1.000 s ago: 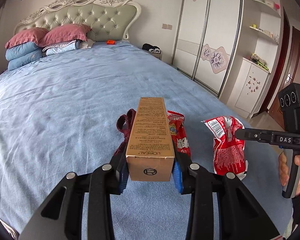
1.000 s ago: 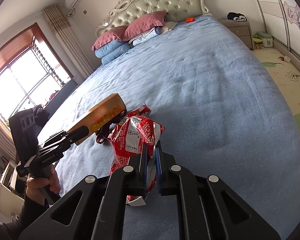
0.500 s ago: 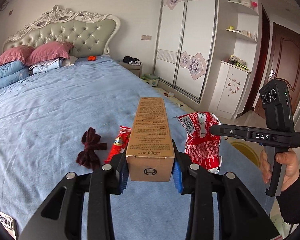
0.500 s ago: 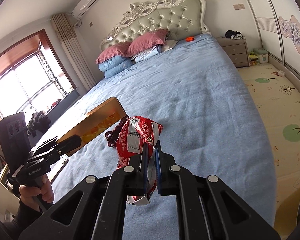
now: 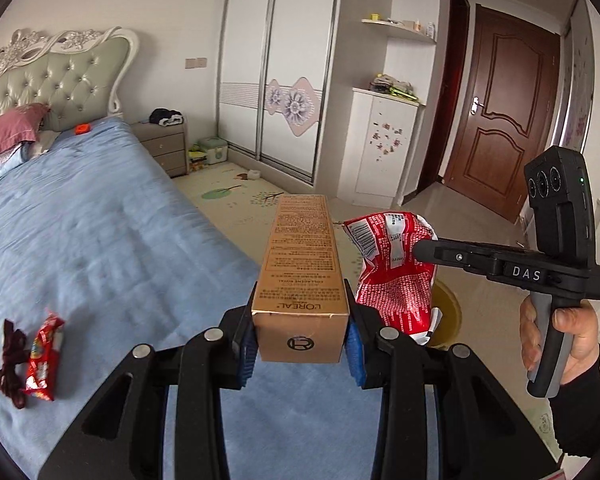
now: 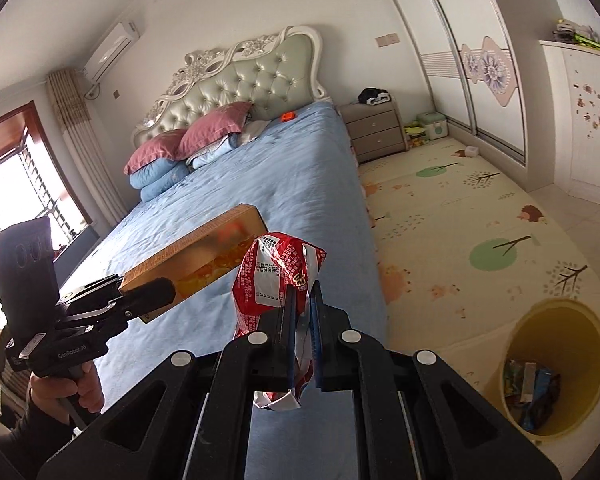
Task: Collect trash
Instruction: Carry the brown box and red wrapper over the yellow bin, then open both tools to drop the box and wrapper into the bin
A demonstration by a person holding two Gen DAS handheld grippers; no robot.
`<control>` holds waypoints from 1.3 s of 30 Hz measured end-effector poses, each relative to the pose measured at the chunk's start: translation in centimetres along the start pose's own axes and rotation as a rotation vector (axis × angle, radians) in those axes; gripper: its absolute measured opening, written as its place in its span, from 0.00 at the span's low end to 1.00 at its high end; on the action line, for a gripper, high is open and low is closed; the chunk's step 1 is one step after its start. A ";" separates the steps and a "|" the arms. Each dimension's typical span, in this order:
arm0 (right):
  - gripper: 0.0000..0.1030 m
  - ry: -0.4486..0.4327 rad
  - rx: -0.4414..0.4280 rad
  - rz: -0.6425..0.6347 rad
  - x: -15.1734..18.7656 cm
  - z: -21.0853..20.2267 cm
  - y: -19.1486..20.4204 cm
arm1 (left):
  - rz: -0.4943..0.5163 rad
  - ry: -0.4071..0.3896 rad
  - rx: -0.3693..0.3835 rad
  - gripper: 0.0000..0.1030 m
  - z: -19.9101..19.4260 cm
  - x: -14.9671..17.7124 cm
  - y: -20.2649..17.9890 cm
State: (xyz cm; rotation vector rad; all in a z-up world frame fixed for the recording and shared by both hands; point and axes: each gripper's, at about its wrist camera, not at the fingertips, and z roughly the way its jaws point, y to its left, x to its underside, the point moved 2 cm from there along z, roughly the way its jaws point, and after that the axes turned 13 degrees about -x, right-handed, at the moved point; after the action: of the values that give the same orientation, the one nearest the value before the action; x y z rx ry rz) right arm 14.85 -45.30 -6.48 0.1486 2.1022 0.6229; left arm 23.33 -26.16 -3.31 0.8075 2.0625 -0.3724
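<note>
My left claw [image 5: 300,340] was clamped on the gold box [image 5: 302,268], my right claw [image 6: 302,320] pinched the red wrapper [image 6: 272,276], both past the bed's foot edge. Only my right view showed the yellow bin [image 6: 556,312]; only my left, a snack packet [image 5: 44,356] on the bed [image 5: 100,248].

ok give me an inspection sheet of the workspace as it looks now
surface: blue bedspread, rumpled.
job's things: gold carton and red snack bag both held in the air; small red wrapper lies on the bed; yellow bin on the floor already has trash in it.
clutter: dark bow beside the wrapper.
grippers: left gripper shut on the carton; right gripper shut on the bag.
cables: nothing seen.
surroundings: play mat, nightstand, wardrobe, closed door.
</note>
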 end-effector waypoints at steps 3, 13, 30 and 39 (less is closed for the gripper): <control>0.07 -0.023 0.062 0.031 0.4 -2.8 -3.2 | 0.031 0.026 0.054 0.35 2.5 -0.9 -3.6; 0.07 -0.064 0.258 0.170 3.4 -10.2 -13.7 | 0.154 0.121 0.197 0.35 10.4 -2.2 -15.4; 0.07 -0.028 0.414 0.343 8.0 -12.8 -26.1 | 0.292 0.364 0.302 0.35 24.9 0.2 -27.9; 0.09 -0.020 0.467 0.366 7.6 -12.1 -30.3 | 0.310 0.413 0.333 0.36 29.3 -0.1 -30.9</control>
State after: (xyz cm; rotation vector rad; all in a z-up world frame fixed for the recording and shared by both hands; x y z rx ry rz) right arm 4.52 -73.51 -21.29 0.8107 2.1859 0.3233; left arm 20.97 -64.65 -21.22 1.4888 2.2277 -0.4058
